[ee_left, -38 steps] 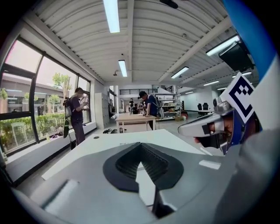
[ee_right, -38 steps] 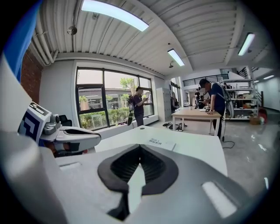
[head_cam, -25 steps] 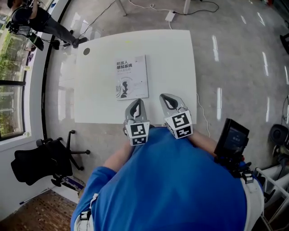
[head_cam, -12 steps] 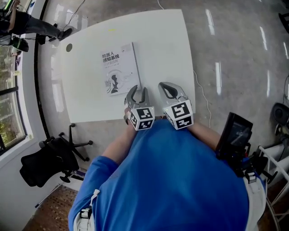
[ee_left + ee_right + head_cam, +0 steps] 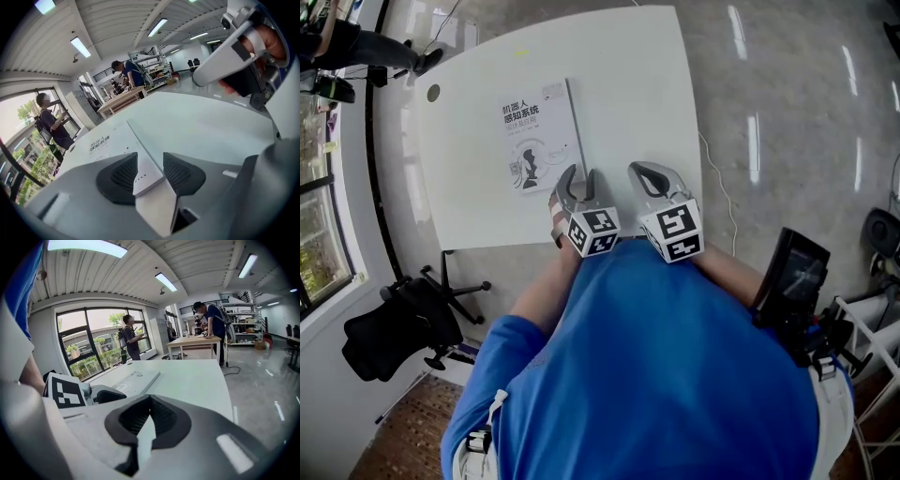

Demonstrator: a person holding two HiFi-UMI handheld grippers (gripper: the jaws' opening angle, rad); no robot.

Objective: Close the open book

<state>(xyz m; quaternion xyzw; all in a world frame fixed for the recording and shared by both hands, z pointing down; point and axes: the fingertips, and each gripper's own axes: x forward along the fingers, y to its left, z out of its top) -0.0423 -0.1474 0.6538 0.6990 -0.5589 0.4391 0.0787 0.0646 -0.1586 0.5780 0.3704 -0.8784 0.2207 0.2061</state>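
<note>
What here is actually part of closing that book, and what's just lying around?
Part of the job:
book, lying flat with its cover up
left gripper, its jaws just been opening, the book's near corner between them
right gripper, shut, empty
white table

Just about:
black office chair
person by the window
person at a wooden bench

The white counter (image 5: 647,103) lies bare to the right of and beyond the closed book (image 5: 534,131), the only obstacle on it. The left tongs (image 5: 580,176), whose jaws have just been opening, stand apart around the book's near right corner. The closed right tongs (image 5: 654,172) sit near them, narrowing the gap. An office chair (image 5: 394,328) stands on the floor near the counter's left edge.
</note>
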